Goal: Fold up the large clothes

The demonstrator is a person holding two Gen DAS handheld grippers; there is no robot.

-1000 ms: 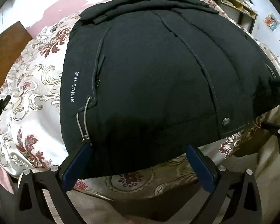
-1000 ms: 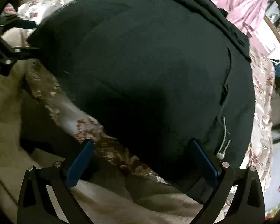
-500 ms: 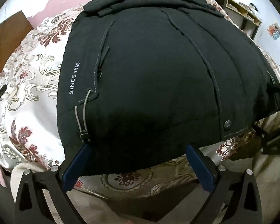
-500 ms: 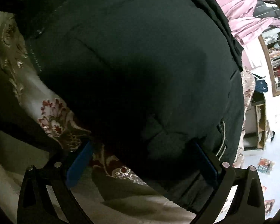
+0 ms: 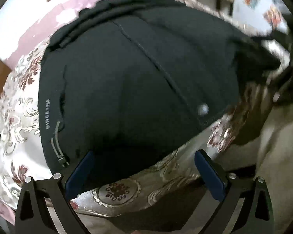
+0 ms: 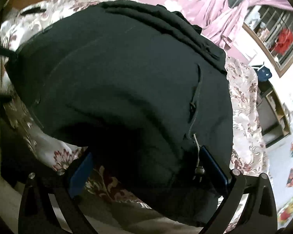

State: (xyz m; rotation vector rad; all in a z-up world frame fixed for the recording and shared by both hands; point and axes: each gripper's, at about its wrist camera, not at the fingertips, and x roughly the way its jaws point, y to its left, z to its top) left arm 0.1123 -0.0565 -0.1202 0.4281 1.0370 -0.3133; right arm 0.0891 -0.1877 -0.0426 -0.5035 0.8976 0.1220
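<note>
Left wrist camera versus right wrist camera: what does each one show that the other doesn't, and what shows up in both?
Only the left wrist view shows the round silver snap button on the coat's front strip and the white lettering down one side.

Only the right wrist view shows the pink curtains and a red garment hanging behind the window bars.

Both show the large black padded coat lying on the floral cream bedspread, each gripper's blue-padded jaws spread open at its near hem.
</note>
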